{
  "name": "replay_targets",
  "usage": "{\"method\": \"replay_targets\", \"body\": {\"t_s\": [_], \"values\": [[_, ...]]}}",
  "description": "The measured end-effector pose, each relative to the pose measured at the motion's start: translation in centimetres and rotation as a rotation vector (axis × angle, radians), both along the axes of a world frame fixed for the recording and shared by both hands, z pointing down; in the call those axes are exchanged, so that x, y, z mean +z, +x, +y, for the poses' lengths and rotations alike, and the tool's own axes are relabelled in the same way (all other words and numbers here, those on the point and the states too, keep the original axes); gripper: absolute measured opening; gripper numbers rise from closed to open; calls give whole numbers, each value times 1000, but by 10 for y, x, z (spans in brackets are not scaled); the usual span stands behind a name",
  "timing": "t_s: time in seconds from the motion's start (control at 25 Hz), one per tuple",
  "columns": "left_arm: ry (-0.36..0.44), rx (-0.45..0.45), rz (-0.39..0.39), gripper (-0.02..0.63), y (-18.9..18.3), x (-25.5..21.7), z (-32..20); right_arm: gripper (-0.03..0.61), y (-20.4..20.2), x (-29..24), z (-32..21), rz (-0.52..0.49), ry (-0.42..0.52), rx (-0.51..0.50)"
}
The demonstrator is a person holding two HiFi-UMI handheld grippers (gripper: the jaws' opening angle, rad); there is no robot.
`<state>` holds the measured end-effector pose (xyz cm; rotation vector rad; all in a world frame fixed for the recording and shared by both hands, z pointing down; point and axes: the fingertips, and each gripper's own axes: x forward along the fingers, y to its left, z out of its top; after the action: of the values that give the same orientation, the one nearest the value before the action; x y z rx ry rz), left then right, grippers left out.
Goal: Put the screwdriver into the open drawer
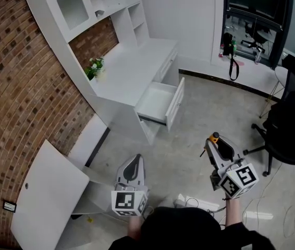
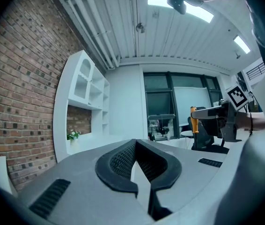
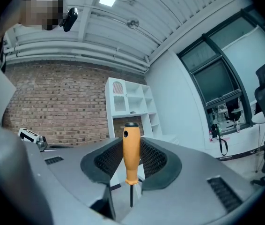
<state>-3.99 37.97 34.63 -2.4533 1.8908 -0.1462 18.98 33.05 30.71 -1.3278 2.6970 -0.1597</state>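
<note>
The screwdriver (image 3: 131, 153) has an orange handle and a thin dark shaft; it stands upright, handle up, between the pads of my right gripper (image 3: 131, 146), which is shut on the handle. In the head view this right gripper (image 1: 216, 146) is at the lower right with the screwdriver (image 1: 215, 138) at its tip, over the floor and well short of the desk. The open drawer (image 1: 158, 99) juts from the white desk (image 1: 132, 72) and looks bare inside. My left gripper (image 1: 135, 163) hangs lower left of the drawer; its jaws (image 2: 135, 142) meet with nothing between them.
A black office chair (image 1: 287, 132) stands to the right. A white panel (image 1: 48, 191) leans at the lower left by the brick wall. A small plant (image 1: 94, 66) sits on the desk. A power strip (image 1: 194, 203) lies on the floor near my feet.
</note>
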Motion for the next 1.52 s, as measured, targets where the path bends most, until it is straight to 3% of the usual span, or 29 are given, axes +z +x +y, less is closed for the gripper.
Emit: {"method": "replay_targets", "body": {"t_s": [0.6, 1.52], "values": [[-45, 13, -2, 9, 3, 17, -38, 113, 4, 13, -40, -39, -40, 8], [-93, 86, 38, 8, -42, 34, -241, 112, -58, 34, -223, -35, -126, 23]]}}
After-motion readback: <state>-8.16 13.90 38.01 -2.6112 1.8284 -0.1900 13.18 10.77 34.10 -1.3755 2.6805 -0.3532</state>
